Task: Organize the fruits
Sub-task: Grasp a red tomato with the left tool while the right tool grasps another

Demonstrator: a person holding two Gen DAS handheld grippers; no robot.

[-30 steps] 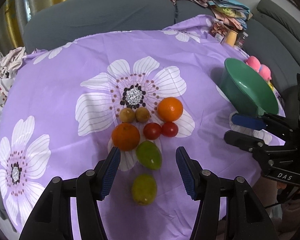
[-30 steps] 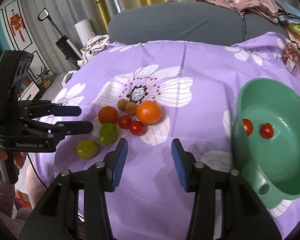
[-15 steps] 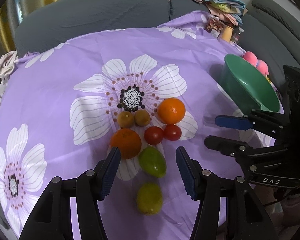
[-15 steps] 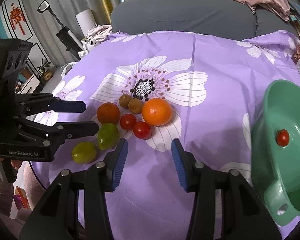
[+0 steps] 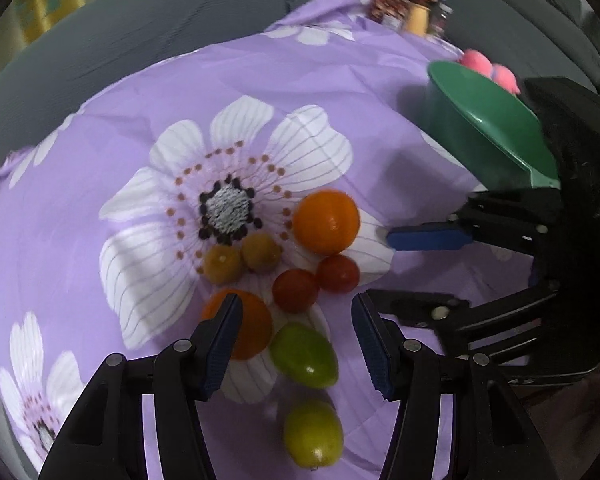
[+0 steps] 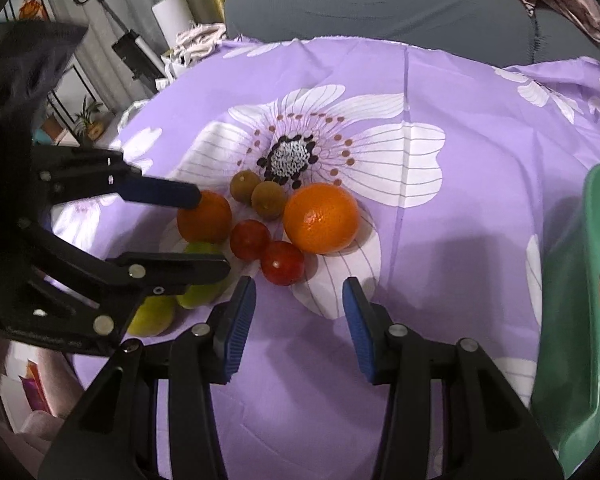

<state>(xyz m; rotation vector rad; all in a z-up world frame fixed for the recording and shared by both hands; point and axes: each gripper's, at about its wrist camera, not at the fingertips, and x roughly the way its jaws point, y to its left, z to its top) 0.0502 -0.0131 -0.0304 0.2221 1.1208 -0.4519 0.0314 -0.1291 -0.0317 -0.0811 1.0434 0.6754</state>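
Left gripper (image 5: 296, 340) open over fruits | right gripper (image 5: 384, 268) alongside | bowl (image 5: 488, 128) apart

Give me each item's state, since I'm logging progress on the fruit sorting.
Left hand-held gripper: open, empty, over the fruit.
Right hand-held gripper: open, empty.
Green bowl: tilted, one red fruit visible inside.
Large orange: loose on the cloth.
Two tomatoes: loose, touching.
Green fruits: loose on the cloth.

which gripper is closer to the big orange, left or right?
Right, as far as the views show. The right gripper hangs open just beside the big orange; the left gripper, also open, hovers over the green fruits.
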